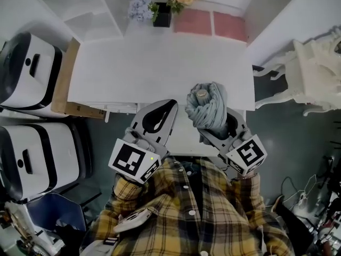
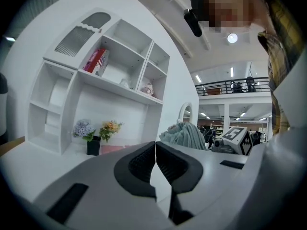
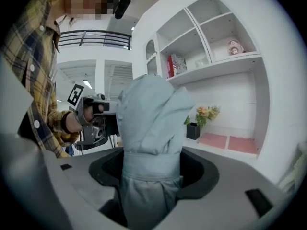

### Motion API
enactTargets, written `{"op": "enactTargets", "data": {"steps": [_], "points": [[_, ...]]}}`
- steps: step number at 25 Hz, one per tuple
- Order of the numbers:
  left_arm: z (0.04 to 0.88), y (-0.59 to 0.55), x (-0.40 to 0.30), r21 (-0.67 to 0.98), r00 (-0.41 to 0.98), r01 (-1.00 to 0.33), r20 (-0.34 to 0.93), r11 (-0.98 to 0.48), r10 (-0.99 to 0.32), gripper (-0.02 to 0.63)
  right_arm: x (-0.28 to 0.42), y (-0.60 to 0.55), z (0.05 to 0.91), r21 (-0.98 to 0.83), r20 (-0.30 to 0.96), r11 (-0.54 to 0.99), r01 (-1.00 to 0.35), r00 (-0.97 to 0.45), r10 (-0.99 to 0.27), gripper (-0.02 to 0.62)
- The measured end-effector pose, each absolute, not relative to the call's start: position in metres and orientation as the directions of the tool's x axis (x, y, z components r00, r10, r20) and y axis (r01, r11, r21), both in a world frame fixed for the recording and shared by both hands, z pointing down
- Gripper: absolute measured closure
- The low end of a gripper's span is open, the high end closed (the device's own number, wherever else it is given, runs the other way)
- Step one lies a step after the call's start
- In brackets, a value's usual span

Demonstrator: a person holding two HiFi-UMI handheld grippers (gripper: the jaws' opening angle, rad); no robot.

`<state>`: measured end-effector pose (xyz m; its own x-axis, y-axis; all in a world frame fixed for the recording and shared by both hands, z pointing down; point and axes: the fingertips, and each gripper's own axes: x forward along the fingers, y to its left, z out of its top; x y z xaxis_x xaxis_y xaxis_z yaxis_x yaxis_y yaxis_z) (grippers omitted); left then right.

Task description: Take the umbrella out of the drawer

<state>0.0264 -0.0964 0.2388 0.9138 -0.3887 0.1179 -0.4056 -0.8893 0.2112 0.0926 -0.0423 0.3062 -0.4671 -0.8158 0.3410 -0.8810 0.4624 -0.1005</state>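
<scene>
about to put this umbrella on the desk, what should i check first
1. Hold of the right hand-held gripper on the umbrella: jaws clamped round its strapped middle, ok.
2. Whether the umbrella is roughly upright: ok.
3. Whether the left hand-held gripper is free: jaws together, nothing between them, ok.
4. Bare desk top ahead: ok.
5. Whether the flower pot is out of the way: it stands at the far back, ok.
6. Whether the drawer is shut: cannot tell, it is hidden beneath the grippers.

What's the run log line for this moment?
right gripper: shut on umbrella | left gripper: shut, empty | umbrella: folded, grey
</scene>
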Motion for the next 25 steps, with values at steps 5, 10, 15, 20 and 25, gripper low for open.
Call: {"op": "enactTargets", "data": {"steps": [5,10,15,20,25], "points": [[0.242,-0.093,0.041,0.206,0.929,-0.367,0.125,-0.907,-0.348,0.583,0.104,-0.041,0.285,-0.128,0.262,0.431,-0.893,-0.450,-0.854,0.285],[0.247,-0.093,0.050,0.181,0.939,-0.336,0.144,-0.924,-0.313,0.583,0.106,-0.041,0.269,-0.161,0.204,0.422,-0.892,-0.449,-0.870,0.285],[0.253,-0.092,0.054,0.171,0.944,-0.314,0.158,-0.934,-0.289,0.583,0.105,-0.044,0.260,-0.164,0.166,0.423,-0.891,-0.448,-0.879,0.285],[0.258,-0.088,0.054,0.160,0.946,-0.300,0.179,-0.940,-0.272,0.583,0.103,-0.045,0.258,-0.174,0.146,0.426,-0.888,-0.451,-0.880,0.285],[0.259,-0.084,0.058,0.157,0.952,-0.272,0.188,-0.949,-0.242,0.583,0.102,-0.046,0.257,-0.189,0.132,0.441,-0.877,-0.468,-0.874,0.285]]}}
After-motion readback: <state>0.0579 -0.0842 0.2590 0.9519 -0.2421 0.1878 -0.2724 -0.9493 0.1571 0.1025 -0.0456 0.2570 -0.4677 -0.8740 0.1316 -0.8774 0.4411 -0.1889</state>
